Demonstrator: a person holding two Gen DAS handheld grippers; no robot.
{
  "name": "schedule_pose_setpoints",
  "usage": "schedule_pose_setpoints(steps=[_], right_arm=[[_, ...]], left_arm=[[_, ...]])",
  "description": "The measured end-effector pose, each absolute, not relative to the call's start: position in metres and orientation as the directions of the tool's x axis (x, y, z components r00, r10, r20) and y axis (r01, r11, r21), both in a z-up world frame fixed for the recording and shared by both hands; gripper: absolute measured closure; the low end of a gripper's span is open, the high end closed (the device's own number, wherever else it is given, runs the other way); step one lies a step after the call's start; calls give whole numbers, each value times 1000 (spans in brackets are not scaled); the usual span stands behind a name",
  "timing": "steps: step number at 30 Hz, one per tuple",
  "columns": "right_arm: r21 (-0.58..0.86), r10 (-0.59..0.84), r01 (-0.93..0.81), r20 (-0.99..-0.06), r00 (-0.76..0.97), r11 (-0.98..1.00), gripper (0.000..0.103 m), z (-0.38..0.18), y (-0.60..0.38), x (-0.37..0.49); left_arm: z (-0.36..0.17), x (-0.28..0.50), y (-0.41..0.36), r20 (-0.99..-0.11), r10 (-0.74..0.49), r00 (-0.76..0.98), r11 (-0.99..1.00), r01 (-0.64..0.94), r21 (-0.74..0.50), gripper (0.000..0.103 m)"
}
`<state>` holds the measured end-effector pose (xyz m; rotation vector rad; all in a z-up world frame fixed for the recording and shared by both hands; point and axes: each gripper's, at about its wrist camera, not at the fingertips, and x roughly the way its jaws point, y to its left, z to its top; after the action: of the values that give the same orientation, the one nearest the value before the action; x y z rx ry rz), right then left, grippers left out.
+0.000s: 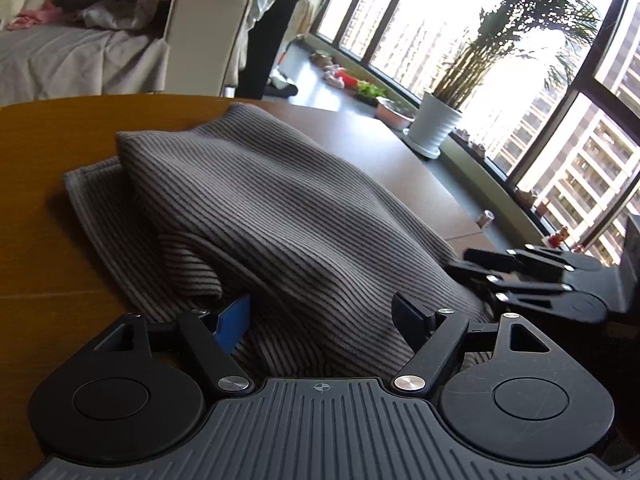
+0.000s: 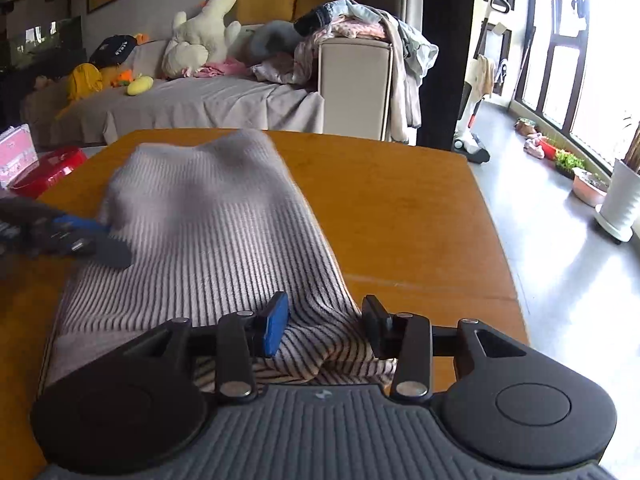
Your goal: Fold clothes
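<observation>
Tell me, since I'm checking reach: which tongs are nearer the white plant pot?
Right. The right tongs sit at the garment's pot-side edge; the left tongs sit farther from the pot.

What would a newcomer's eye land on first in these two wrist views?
The striped knit garment, heaped across the middle of the orange-brown wooden table, with both grippers at its near edge: the right gripper has a fold of it bunched between its fingers. Next, the white plush toy on the grey-covered couch behind the table, and the potted palm by the bright windows.
</observation>
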<state>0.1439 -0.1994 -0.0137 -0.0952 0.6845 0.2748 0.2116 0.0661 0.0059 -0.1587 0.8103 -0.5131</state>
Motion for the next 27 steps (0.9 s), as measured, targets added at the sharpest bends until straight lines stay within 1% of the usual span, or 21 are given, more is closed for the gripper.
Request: schedule_pose_setpoints(steps=[2, 4, 5, 7, 9, 11, 13, 15, 17, 20, 23, 26, 27], right_arm=[[24, 278, -344, -643, 713, 939, 62, -14, -187, 120], [-5, 309, -408, -645, 699, 913, 55, -9, -174, 101], [-31, 312, -430, -641, 701, 902, 52, -5, -168, 92], [-87, 300, -436, -606, 737, 896, 52, 9, -162, 82], [-85, 339, -457, -555, 759, 885, 52, 25, -158, 75], [-47, 395, -494, -537, 745, 868, 52, 33, -152, 75], [10, 448, -542, -575, 684, 840, 52, 24, -141, 82], [-4, 430, -565, -644, 633, 825, 51, 1, -126, 87], [-38, 422, -567, -628, 654, 822, 47, -4, -120, 83], [-89, 424, -591, -612, 668, 802, 43, 11, -117, 76], [-149, 465, -668, -609, 643, 729, 31, 18, -103, 60], [-202, 479, -733, -641, 600, 649, 31, 8, -83, 48], [-226, 472, -741, -647, 599, 632, 28, 2, -77, 44]], left_arm=[[4, 227, 69, -650, -478, 591, 876, 376, -302, 21], [8, 236, 67, -653, -481, 584, 874, 381, -302, 20], [10, 239, 67, -658, -479, 581, 875, 379, -302, 18], [16, 236, 67, -666, -443, 600, 893, 364, -265, 10], [21, 229, 68, -667, -402, 627, 910, 354, -216, 9], [24, 223, 71, -668, -384, 638, 917, 345, -199, 8], [26, 217, 74, -669, -379, 640, 920, 337, -198, 7], [27, 211, 78, -669, -367, 647, 925, 330, -188, 7], [30, 205, 83, -668, -352, 656, 931, 323, -173, 5], [34, 199, 90, -665, -336, 667, 936, 319, -152, 4], [39, 191, 98, -654, -323, 684, 937, 326, -122, 3], [47, 178, 110, -629, -321, 708, 932, 353, -78, 1], [49, 173, 115, -621, -321, 715, 930, 363, -63, 0]])
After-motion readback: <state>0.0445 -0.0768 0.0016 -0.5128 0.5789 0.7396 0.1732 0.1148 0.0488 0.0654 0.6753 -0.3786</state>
